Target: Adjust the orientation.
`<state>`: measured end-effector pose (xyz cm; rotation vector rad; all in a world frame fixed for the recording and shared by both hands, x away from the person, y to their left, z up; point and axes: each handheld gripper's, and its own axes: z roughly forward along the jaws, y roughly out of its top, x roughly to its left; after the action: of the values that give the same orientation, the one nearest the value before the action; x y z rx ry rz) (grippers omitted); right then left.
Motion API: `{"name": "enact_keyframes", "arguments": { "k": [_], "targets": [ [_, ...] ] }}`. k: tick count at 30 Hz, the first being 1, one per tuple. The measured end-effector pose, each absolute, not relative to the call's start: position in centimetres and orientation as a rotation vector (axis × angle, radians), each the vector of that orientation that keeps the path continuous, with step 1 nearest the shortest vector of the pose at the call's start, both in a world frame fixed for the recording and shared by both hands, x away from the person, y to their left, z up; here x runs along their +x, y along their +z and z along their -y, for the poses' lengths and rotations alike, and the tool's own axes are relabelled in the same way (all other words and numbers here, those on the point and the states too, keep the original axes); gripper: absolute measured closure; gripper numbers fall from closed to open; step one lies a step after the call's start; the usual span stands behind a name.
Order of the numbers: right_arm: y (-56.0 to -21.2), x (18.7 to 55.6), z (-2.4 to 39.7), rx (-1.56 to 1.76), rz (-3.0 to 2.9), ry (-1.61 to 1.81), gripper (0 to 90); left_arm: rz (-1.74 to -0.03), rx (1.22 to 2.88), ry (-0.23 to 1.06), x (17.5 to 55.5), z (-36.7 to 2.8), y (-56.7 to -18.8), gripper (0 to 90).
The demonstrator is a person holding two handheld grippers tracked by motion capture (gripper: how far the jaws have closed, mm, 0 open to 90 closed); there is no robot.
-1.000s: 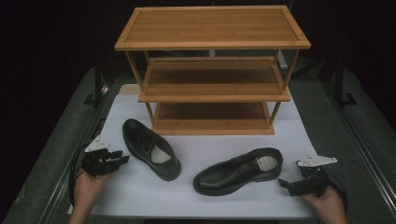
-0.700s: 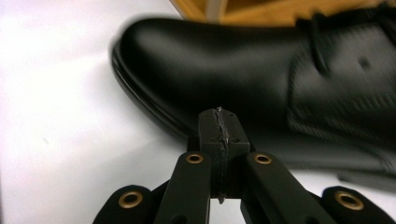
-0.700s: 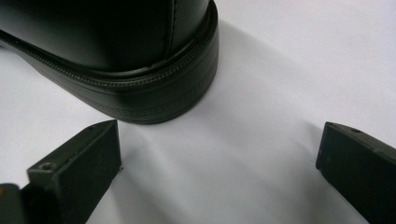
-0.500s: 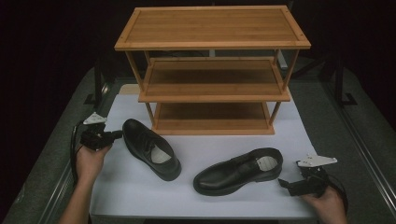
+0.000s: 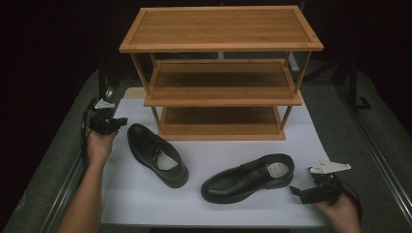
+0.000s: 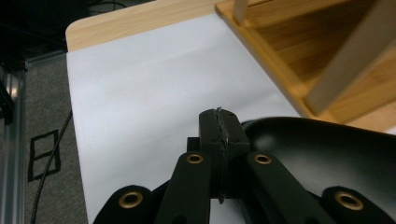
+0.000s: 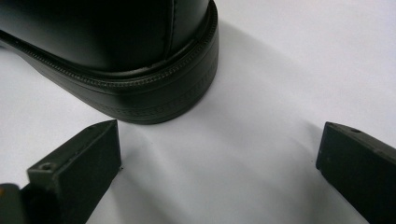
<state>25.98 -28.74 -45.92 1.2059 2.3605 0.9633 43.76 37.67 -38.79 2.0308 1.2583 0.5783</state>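
- High view: both shoes, left shoe [image 5: 158, 155] and right shoe [image 5: 250, 177], lie on the bench [image 5: 145, 199]; the rack [image 5: 221, 73] holds nothing yet.
- Left claw [image 5: 119, 121]: closed, empty, beside the left shoe's toe.
- Right claw [image 5: 297, 192]: open behind the right shoe's heel.

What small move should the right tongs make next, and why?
Probably ease forward so the heel of the right shoe sits between the jaws, then close. The right tongs stand open just behind that heel without touching it; the left tongs are shut beside the other shoe, holding nothing.
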Motion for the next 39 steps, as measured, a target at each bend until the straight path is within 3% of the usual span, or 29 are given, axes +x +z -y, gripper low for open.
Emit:
{"name": "enact_keyframes", "arguments": {
  "k": [14,39],
  "targets": [
    [-45.9,26.0,28.7,1.206,-2.36,0.964,0.0,-1.317,2.069,0.503,46.1,-37.1,-41.7,90.0],
    [-45.9,26.0,28.7,1.206,-2.361,0.963,0.0,-1.052,2.123,0.431,43.4,-33.2,-43.0,90.0]
  ]
}}
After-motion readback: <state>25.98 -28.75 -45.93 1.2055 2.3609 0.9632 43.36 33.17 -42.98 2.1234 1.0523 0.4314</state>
